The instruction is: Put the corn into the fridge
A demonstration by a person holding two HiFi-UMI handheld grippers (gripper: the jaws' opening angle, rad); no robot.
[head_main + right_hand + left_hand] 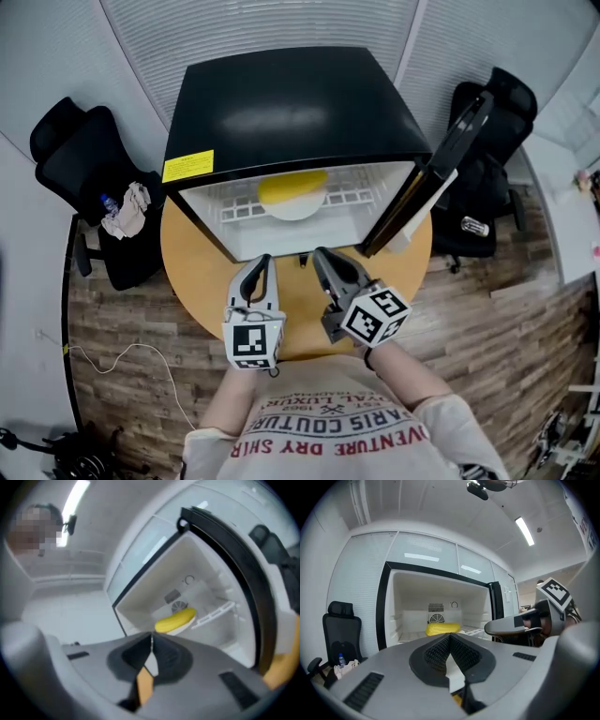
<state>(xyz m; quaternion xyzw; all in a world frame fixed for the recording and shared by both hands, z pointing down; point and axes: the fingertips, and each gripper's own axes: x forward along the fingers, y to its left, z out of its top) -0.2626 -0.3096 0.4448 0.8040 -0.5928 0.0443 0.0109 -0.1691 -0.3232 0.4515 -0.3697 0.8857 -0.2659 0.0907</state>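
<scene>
The yellow corn (292,187) lies on a white plate (294,208) on the wire shelf inside the open black mini fridge (291,103). It shows again as the corn (442,629) deep in the white interior, and as the corn (176,619) on its plate (183,627). My left gripper (262,265) and right gripper (319,255) hover side by side over the round wooden table (192,258), just in front of the fridge opening. The left gripper (450,637) is shut with nothing held. The right gripper (152,637) is also shut and empty, and is rolled to one side.
The fridge door (441,173) stands open at the right. A black office chair (89,159) with a bottle and a cloth stands to the left, another chair (487,178) with a can to the right. A white cable (122,356) lies on the wooden floor.
</scene>
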